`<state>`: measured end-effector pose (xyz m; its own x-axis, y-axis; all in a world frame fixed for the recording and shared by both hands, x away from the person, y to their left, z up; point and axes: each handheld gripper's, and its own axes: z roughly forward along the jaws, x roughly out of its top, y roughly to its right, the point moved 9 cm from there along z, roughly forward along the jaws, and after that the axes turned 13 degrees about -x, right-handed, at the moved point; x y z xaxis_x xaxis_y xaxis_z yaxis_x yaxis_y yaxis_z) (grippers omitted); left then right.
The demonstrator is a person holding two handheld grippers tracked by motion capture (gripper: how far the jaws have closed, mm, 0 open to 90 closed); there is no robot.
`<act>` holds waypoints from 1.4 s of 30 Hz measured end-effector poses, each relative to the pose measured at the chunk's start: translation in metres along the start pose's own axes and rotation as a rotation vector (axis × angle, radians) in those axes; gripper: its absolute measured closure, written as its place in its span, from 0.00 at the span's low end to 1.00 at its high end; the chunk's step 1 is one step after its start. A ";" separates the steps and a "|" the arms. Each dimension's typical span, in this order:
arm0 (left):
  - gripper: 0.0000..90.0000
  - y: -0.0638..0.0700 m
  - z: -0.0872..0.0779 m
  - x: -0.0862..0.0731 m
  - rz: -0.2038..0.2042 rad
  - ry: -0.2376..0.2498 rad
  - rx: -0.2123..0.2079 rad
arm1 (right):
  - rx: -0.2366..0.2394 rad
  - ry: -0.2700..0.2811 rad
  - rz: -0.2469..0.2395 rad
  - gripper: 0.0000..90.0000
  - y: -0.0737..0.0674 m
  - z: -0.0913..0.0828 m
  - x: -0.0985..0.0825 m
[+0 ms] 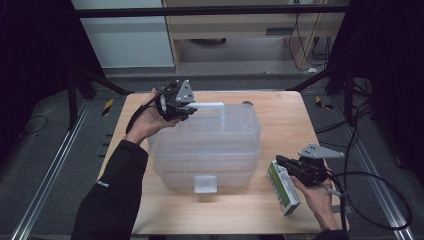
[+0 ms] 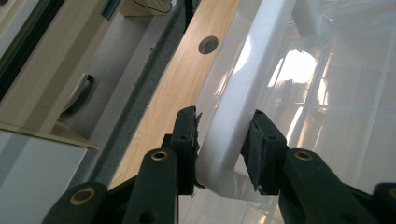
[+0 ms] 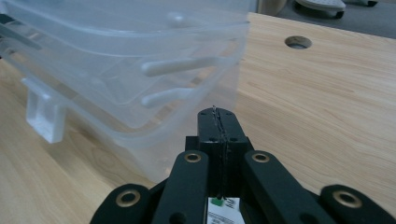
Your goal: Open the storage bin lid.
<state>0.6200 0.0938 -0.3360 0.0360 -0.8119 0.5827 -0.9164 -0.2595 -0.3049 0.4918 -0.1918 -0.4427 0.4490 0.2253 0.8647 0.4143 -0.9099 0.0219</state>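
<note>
High view: a stack of clear plastic bins [image 1: 210, 145] stands in the middle of the wooden table [image 1: 285, 115], its long axis running left to right across the table and its open top facing up. A white handle bar [image 1: 207, 105] lies along the far rim, also running left to right. A small clear latch tab [image 1: 205, 183] sticks out from the near wall, toward the person.

The left gripper [image 1: 186, 111] sits at the far left corner of the bins, held by the left hand [image 1: 147, 120]. In the left gripper view its jaws stand on either side of the white handle bar [image 2: 243, 93], and the pads [image 2: 189, 135] press against its rounded end, so it is clamped on the bar. The bar runs away from the camera along the table edge, with a round hole [image 2: 208, 44] in the wood beside it.

The right gripper [image 1: 282, 161] is near the right corner of the table, held by the right hand [image 1: 315, 195], just right of the bins and apart from them. In the right gripper view its jaws are pressed together, tip to tip [image 3: 218, 116], with nothing between the tips. A green and white carton [image 1: 283, 187] lies on the table just below this gripper, its long axis running near to far; whether the gripper touches it cannot be told.

From the right gripper view, the nested walls of the bins [image 3: 130, 70] rise straight ahead, with the latch tab [image 3: 44, 114] at the left and another round hole [image 3: 298, 42] in the table farther off.
</note>
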 end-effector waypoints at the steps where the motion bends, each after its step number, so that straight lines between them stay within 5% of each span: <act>1: 0.74 -0.001 0.000 0.000 -0.002 0.002 0.001 | 0.007 0.001 -0.004 1.00 -0.002 0.000 0.001; 16: 0.73 -0.011 0.002 0.002 -0.021 0.003 0.001 | 0.085 0.025 -0.012 1.00 -0.037 0.021 0.024; 34: 0.70 -0.009 0.001 0.001 -0.033 0.017 -0.015 | 0.089 0.050 0.013 1.00 -0.042 0.026 0.032; 42: 0.60 -0.003 -0.020 -0.003 -0.061 0.074 -0.028 | 0.089 0.045 0.009 1.00 -0.042 0.026 0.032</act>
<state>0.6152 0.1077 -0.3222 0.0638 -0.7537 0.6541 -0.9241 -0.2921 -0.2464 0.5093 -0.1369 -0.4293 0.4176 0.1996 0.8864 0.4803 -0.8766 -0.0288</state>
